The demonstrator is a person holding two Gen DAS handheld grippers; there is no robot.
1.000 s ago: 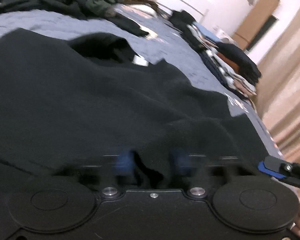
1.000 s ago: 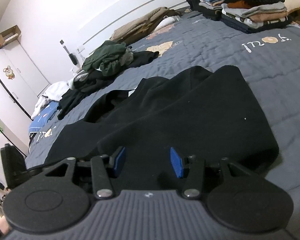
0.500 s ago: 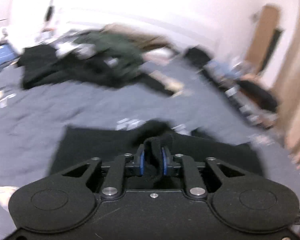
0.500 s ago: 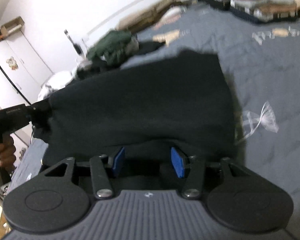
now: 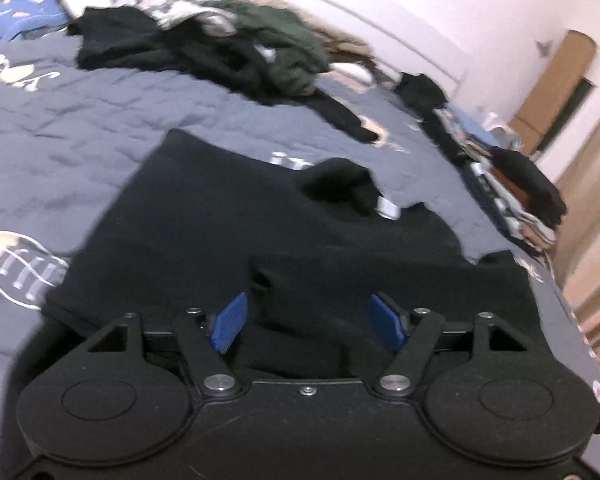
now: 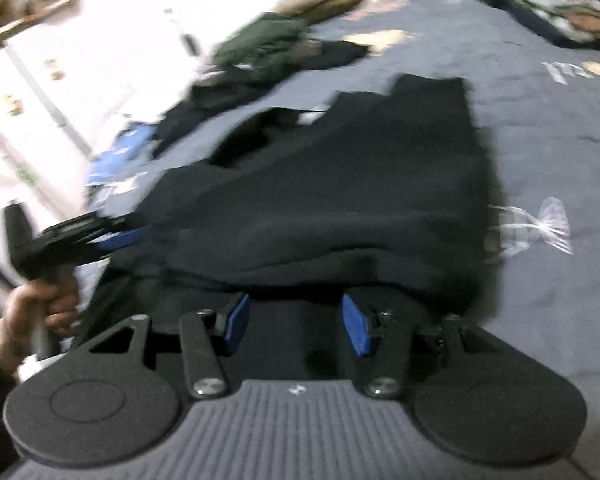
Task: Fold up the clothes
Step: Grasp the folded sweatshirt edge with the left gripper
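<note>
Black fabric, that's the garment (image 5: 228,232) being worked on, spread over the grey quilt (image 5: 80,120) with one fold laid across its near end; the left gripper (image 5: 308,320) is opening its jaws, cloth lying slack between the blue pads, nothing pinched; the right gripper (image 6: 296,326) sits partly spread over the near hem, gripping nothing I can see (blurry though); a folded stack (image 5: 516,196) waits along the bed's edge, and a messy pile (image 5: 236,52) at the far end is untouched, so I'd say plenty left.
</note>
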